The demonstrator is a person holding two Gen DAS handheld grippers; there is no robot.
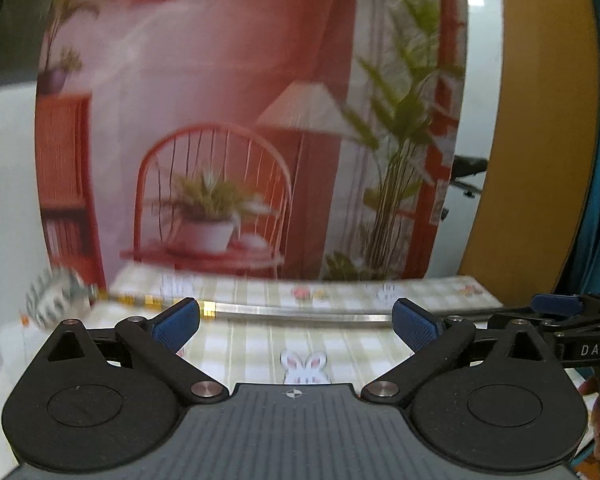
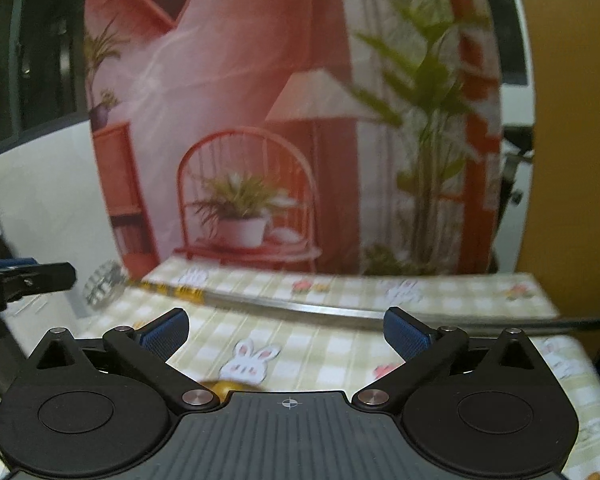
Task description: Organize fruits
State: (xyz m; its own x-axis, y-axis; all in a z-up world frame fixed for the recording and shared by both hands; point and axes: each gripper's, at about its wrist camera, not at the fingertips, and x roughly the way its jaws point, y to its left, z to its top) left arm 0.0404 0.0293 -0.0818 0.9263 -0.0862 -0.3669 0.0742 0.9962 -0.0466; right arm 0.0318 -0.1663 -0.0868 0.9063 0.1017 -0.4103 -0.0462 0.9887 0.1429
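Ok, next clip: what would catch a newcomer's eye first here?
The big red-and-pink backdrop, printed with a chair, lamp and potted plants, stands behind the table and fills both views. On the checked bunny tablecloth a long sword-like blade lies crosswise. Both tools, left and right, are open and empty; no whole fruit shows.

A table under a checked bunny-print cloth (image 2: 340,344) carries a long metal blade (image 2: 300,307) lying across it.

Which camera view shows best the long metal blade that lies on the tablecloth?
The right wrist view: the blade runs almost unbroken across the checked tablecloth. In the left wrist view the blade is lower, and the fingers cover its ends.
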